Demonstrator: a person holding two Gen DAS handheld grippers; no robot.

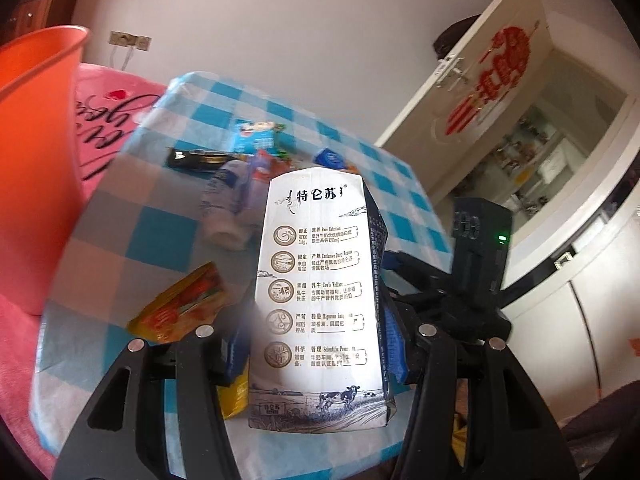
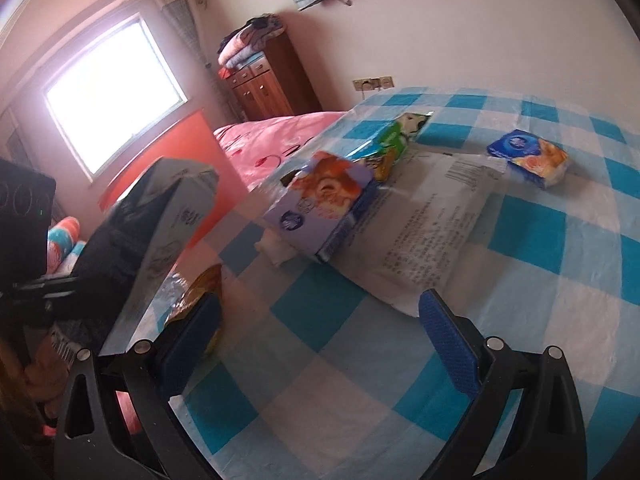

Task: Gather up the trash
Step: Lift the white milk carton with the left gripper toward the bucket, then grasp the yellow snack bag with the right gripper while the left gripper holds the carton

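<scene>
Here the left gripper is clamped on a milk carton, which stands upright between its blue pads and is lifted off the table. The carton fills the middle of the left view; in the right view it shows at the left edge, tilted, with the bin behind it.

The right gripper hangs over bare checked cloth with its fingers spread wide and nothing between them.

Just beyond the carton lie a yellow wrapper, then a pale bottle on its side, a black packet and a blue pouch. From the right side, a white bag lies flat ahead, a tissue box rests on its near corner, a green pack sits behind that, and a small tissue pack lies well apart to the right.

The orange bin stands at the far left, beside the table and by the pink bed.

I judge the risk to be in the carry. The carton is tall and held low, so a quick swing toward the bin could twist it in the pads or knock it on the rim. It looks dented near the top; a harder squeeze could crush it and push out any leftover milk. The wrapper lies close under the left fingers and could be swept off the table edge.
</scene>
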